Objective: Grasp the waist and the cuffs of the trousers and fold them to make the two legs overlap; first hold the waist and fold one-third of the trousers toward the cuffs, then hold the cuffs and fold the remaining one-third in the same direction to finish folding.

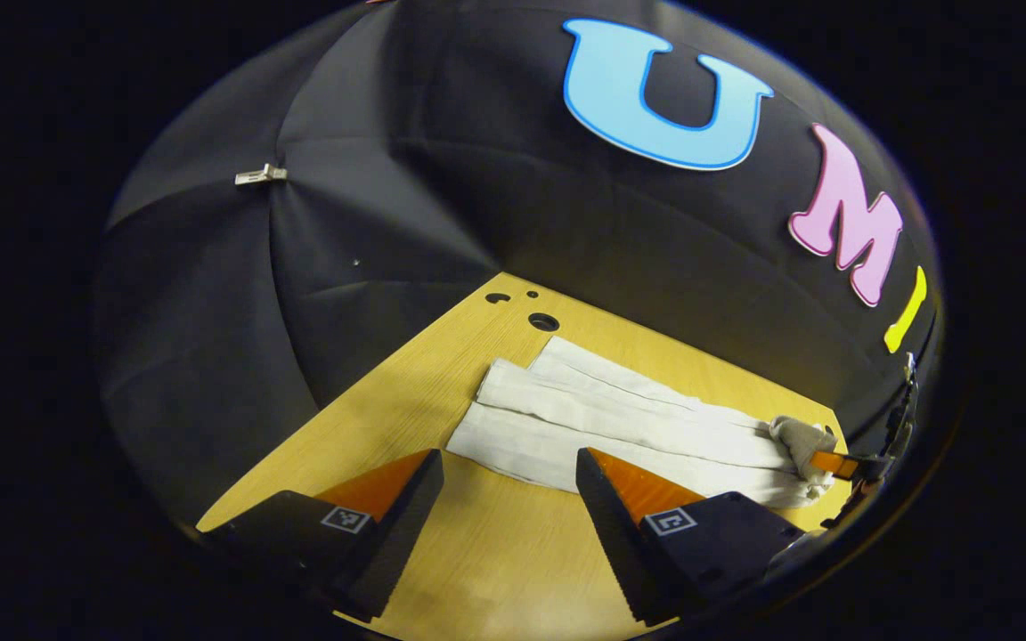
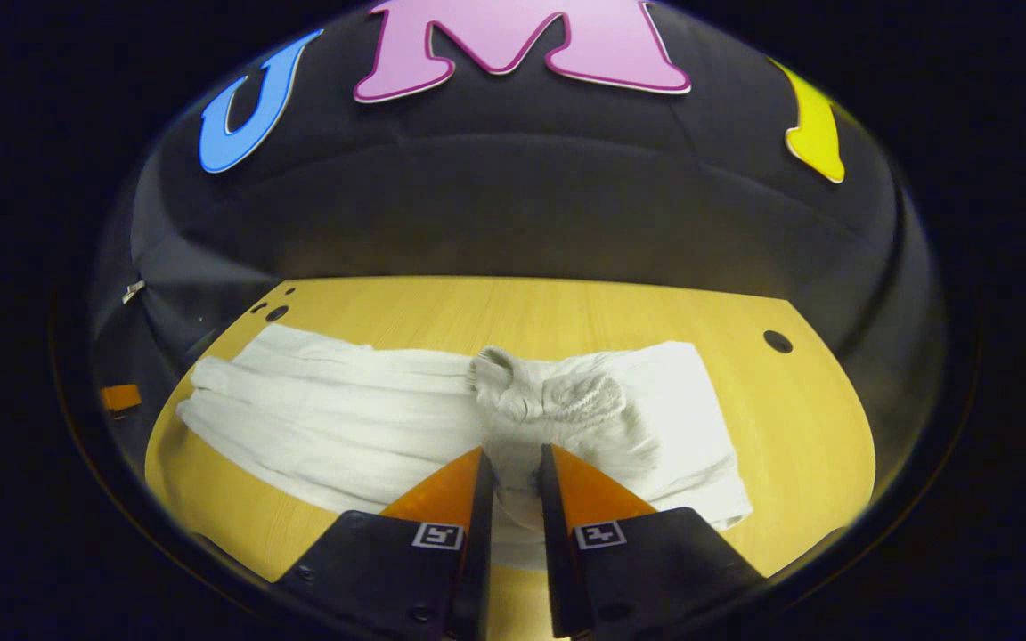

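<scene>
Hovering above the wooden table point(image 1: 477, 543), the left gripper point(image 1: 509, 472) gapes wide, the white trousers point(image 1: 620, 418) lying at one o'clock. The right gripper point(image 2: 513, 472) pinches the bunched waist point(image 2: 535, 405) between nearly closed fingers, legs trailing toward nine o'clock.

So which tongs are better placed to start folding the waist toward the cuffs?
Right. The right tongs are pinched on the bunched waist of the white ribbed fabric trousers. The left tongs stand open above the wooden table, short of the cuffs.
</scene>
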